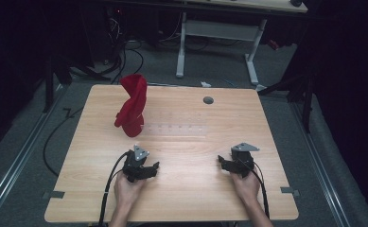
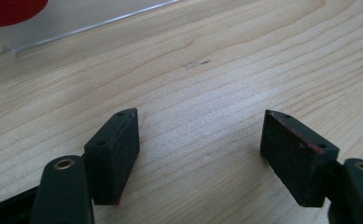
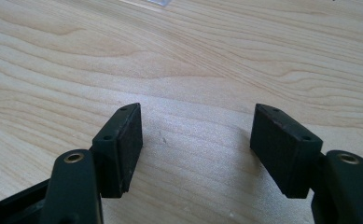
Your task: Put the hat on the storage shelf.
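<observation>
So both grippers sit low on the near part of the table (image 1: pixel 181 142), one in each hand. The left gripper (image 1: pixel 146 166) is at the left, the right gripper (image 1: pixel 229 163) at the right, well apart from each other. Each one has a grey plate on top and a cable trailing back toward the person.

In the left gripper view the left gripper (image 2: pixel 200 135) has its jaws spread wide with just bare wood between them, nothing held. Same story in the right gripper view: the right gripper (image 3: pixel 195 135) is wide too, holding nothing, just wood grain in the gap.

The red cloth (image 1: pixel 132 105) stands up in a twisted bundle on the far left part of the table, well ahead of the left gripper. It seems to rest on a clear sheet (image 1: pixel 172 127) lying flat mid-table; you can catch the sheet's edge (image 2: pixel 90 25) and a bit of the red at the top left of the left gripper view.

There's also a small grey disc (image 1: pixel 208 100) set in the tabletop near the far edge.
</observation>
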A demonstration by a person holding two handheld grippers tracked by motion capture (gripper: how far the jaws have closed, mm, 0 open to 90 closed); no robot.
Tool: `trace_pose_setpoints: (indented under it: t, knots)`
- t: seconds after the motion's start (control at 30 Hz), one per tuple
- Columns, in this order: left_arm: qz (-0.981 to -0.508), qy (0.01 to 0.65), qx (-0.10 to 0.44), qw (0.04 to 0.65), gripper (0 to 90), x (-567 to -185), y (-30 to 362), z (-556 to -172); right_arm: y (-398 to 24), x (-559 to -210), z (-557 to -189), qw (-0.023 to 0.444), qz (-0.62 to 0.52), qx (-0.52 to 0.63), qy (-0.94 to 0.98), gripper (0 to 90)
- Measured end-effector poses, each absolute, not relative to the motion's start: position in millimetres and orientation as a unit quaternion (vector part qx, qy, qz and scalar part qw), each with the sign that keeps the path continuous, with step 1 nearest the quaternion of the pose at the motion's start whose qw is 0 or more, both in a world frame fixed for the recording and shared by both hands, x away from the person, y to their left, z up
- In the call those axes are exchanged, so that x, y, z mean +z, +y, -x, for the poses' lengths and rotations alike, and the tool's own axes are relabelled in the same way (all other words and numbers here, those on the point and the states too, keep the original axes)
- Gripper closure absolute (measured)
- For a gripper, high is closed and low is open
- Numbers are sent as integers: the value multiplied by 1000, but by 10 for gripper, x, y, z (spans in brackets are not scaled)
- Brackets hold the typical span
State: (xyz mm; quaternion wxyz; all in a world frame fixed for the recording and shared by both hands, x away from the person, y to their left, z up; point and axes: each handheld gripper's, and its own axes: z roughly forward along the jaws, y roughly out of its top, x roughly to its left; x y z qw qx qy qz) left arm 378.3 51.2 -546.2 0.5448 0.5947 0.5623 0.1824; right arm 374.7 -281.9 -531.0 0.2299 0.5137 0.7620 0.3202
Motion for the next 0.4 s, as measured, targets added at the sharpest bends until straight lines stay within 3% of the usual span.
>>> trace_pose_setpoints:
  t: [0.4]
  knots:
    - [-596,562,180,545,263,-5463,513,-3782,-2818,-5311,-3747,229,-514,321,762,345]
